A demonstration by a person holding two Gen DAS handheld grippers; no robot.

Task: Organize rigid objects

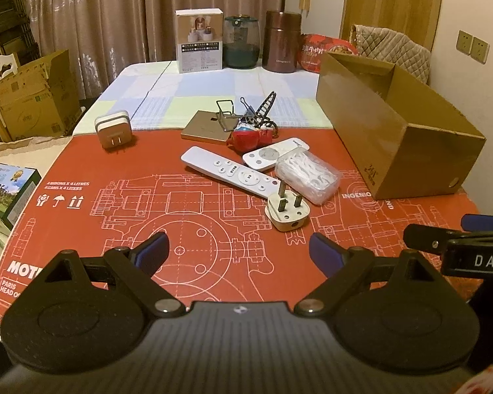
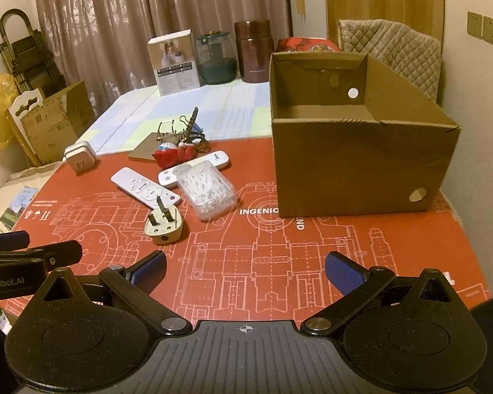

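Both of my grippers poised before the loose clutter, nothing yet picked up.

Left to right: my left gripper [image 1: 236, 249] hangs spread and empty above the red printed mat [image 1: 115, 216]; the white three-pin plug [image 1: 287, 211] lies nearest, beside the long white remote control [image 1: 228, 172] and clear plastic box of white picks [image 1: 309, 172]; my right gripper [image 2: 245, 271], fingers likewise apart, faces the open brown cardboard box [image 2: 355, 164], seemingly the destination.

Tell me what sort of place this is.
Most likely a room in a home, not a lab or workshop. Long curtains hang behind the table, a quilted chair stands at its far corner, and remotes and plugs lie about.
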